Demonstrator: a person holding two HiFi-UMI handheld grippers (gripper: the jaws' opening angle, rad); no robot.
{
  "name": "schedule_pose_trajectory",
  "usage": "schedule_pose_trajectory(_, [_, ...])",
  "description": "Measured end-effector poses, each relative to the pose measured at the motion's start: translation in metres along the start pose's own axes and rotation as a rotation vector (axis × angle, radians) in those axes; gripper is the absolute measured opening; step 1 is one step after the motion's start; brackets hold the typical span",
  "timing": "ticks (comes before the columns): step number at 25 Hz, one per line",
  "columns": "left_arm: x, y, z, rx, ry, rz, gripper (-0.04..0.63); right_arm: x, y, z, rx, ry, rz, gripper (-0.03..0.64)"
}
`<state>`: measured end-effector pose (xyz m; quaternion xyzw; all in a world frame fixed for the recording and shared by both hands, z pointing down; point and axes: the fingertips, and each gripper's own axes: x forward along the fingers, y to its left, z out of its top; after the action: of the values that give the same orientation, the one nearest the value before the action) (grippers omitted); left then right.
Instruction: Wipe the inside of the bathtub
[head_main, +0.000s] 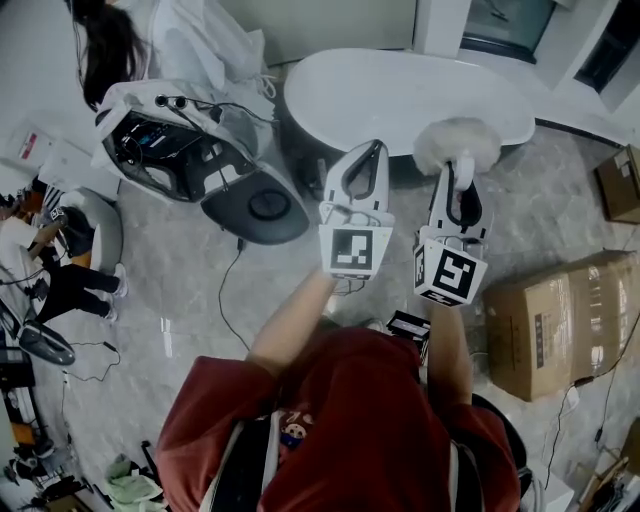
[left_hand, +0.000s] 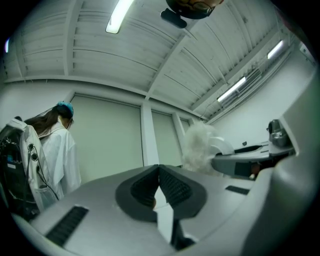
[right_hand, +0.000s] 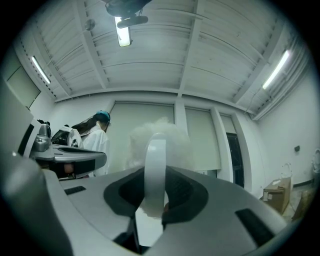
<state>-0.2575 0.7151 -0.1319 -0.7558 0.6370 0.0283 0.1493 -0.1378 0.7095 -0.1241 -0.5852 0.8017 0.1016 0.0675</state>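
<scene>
— What do we see from the head view?
— We hold both grippers up side by side. The white bathtub (head_main: 400, 95) stands on the floor beyond them. The fluffy duster (head_main: 455, 145) rises from our right gripper (head_main: 460, 168) and, seen from here, lies across the tub's near rim. A cardboard box (head_main: 555, 320) sits to our right.

— And the left gripper view?
— Our left gripper (left_hand: 159, 171) has its pads pressed together with nothing between them. A person in a white coat (left_hand: 55, 150) stands at the left.

— The right gripper view?
— Our jaws are clamped on the duster's white handle (right_hand: 156, 150), which stands upright with the fluff above it.
</scene>
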Motion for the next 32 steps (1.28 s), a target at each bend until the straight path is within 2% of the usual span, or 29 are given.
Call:
schedule_pose_trajectory(6, [0.013,-0.039,0.001,0.023,0.004,0.02,0.015,-0.004,-0.04,-0.009,0.008,-0.001,0.028,0.094])
schedule_pose_trajectory(14, [0.042,-0.038,-0.02,0.027,0.027,0.02,0.015,0.025,-0.044,-0.03,0.015,0.022,0.061,0.094])
schedule_pose_trajectory(23, [0.124,-0.004,-0.058,-0.008,0.016,0.019,0.015,0.113,-0.049,-0.055,-0.023,0.028,0.06,0.094])
schedule_pose_trajectory(32, [0.218,0.053,-0.088,0.003,0.018,0.027,0.015,0.229,-0.04,-0.076,-0.011,0.037,0.073,0.094])
